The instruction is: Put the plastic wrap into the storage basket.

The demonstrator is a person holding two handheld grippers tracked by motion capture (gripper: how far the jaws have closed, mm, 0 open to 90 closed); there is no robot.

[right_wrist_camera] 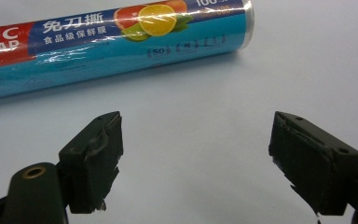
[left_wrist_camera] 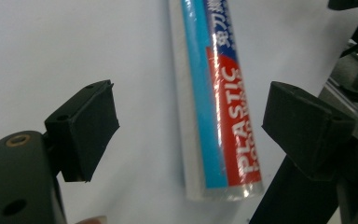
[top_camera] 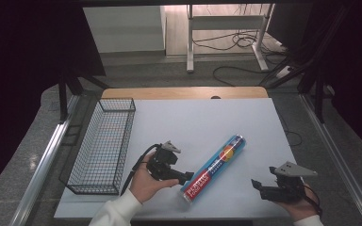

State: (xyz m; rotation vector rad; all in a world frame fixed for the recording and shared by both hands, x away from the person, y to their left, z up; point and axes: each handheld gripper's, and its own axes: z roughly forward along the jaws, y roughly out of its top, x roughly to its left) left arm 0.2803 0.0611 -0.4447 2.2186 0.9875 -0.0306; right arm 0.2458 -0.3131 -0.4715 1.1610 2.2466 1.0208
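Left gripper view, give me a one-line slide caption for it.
Open left gripper poised over the near end of a plastic wrap roll lying on the white table.

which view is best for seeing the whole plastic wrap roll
The high view: the plastic wrap roll lies whole and diagonal on the table, between the two grippers. The left gripper view has just its near end, the PLASTIC lettering, between open jaws. The right gripper view catches its far end with the orange picture.

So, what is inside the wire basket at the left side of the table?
Nothing can be seen inside the wire basket. Through its mesh the high view shows the table's white surface under the near part and grey floor under the far left part. Very small items could not be told.
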